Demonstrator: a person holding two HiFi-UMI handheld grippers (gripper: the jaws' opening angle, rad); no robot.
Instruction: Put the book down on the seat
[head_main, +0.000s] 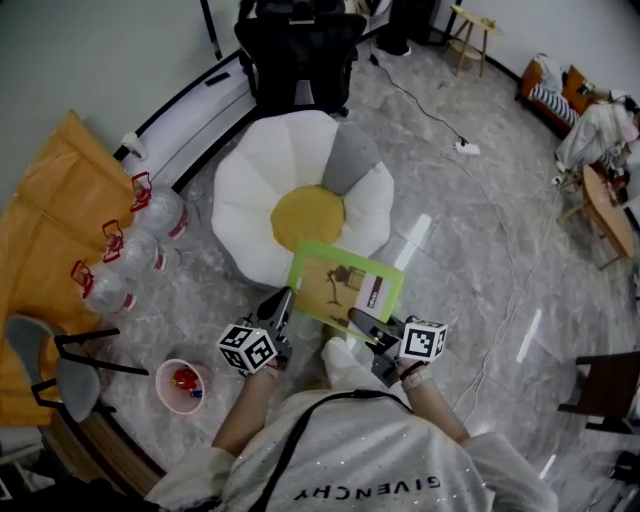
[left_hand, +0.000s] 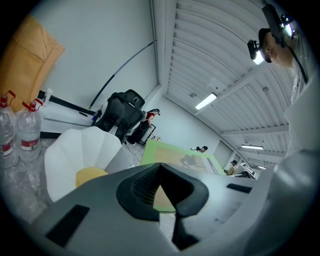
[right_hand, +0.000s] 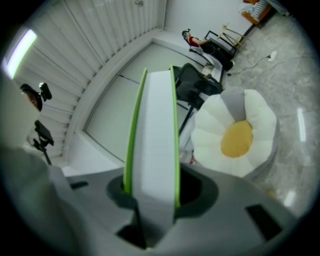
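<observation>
Right gripper (head_main: 362, 324) clamps the green book (head_main: 345, 285), held level at 5 o'clock off the flower seat (head_main: 250, 190). Left gripper (head_main: 284, 303) narrow, at its corner. Keep flat, lower mid-seat, then release.

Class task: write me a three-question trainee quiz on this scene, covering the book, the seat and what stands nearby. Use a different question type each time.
1. True or false: the green book lies released on the flower-shaped seat.
2. What is between the jaws of the right hand-held gripper? A) a bottle B) the book C) nothing
3. In the head view, count the water bottles left of the seat.

Key: 1 false, since the book is clamped, not yet set down; 2 B; 3 three.
</observation>
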